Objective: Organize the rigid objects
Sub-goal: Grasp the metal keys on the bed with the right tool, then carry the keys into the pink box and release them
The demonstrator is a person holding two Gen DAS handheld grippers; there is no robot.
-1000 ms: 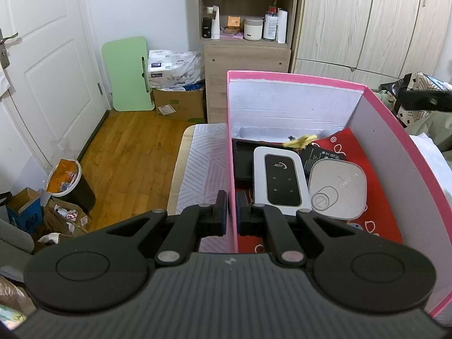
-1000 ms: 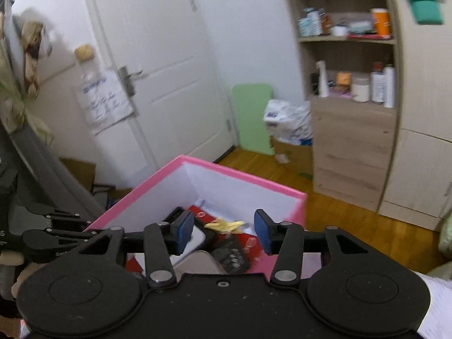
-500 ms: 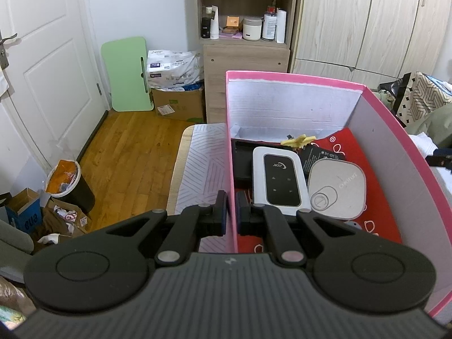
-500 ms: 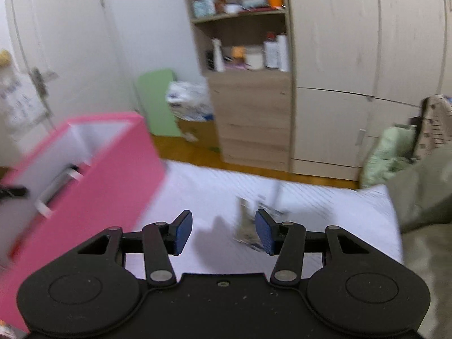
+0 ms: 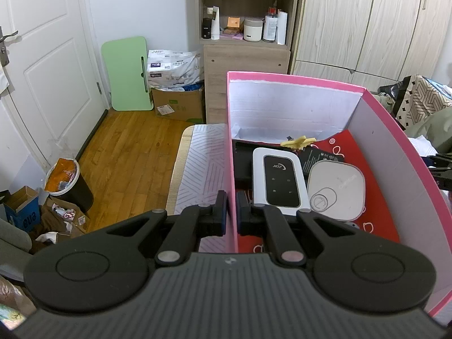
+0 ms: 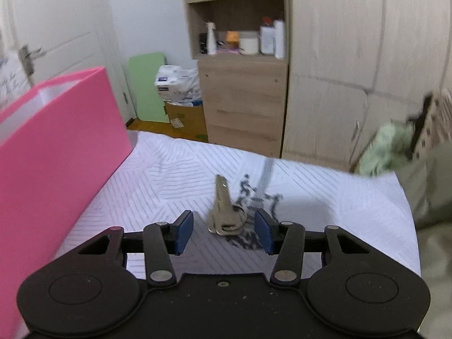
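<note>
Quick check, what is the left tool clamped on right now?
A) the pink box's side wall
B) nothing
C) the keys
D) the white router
A: the left tool pinches the pink box wall between its fingers; the keys lie on the bed.

You have one pink box [image 5: 293, 80] holding two white devices [image 5: 279, 180], and one key bunch [image 6: 226, 209] on the bedspread.

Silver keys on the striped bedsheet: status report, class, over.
Left gripper clamped on pink cardboard box wall. Right gripper open, straddling silver keys with patterned lanyard. Nothing blocking.
</note>
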